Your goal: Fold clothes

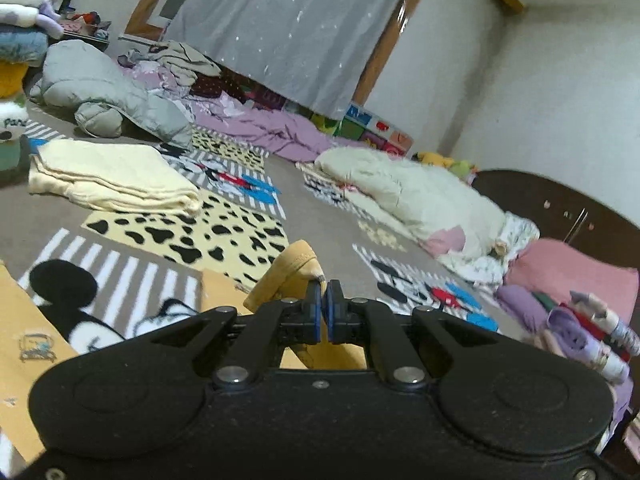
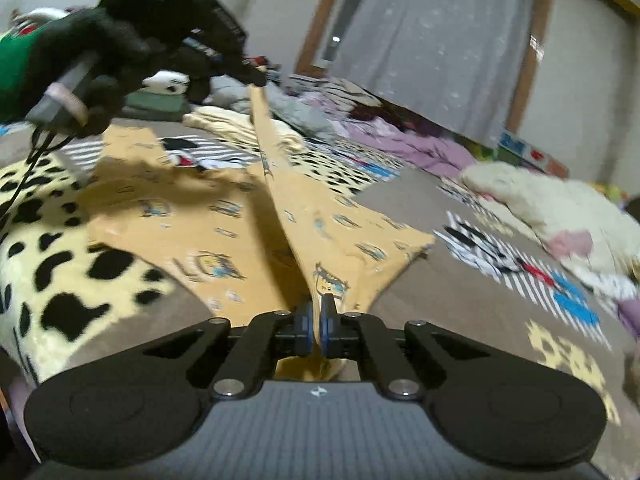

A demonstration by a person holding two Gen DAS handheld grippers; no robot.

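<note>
Both tongs — left (image 1: 323,285), right (image 2: 317,300) — pinch soft mustard garment (image 2: 240,216).

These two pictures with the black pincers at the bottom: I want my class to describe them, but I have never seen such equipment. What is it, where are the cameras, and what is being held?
No robot here: a person holds a two-finger gripper in each hand, each carrying a wide-angle camera looking along its fingers. One picture is from the left gripper, the other from the right gripper. The right view also shows the person's gloved hand holding the left tool.

Both grippers are shut on one mustard-yellow garment with small printed drawings, lifting a ridge of it between them while the rest lies on the patterned rug. Also on the floor: a folded cream blanket, a grey padded jacket and purple bedding.
</note>
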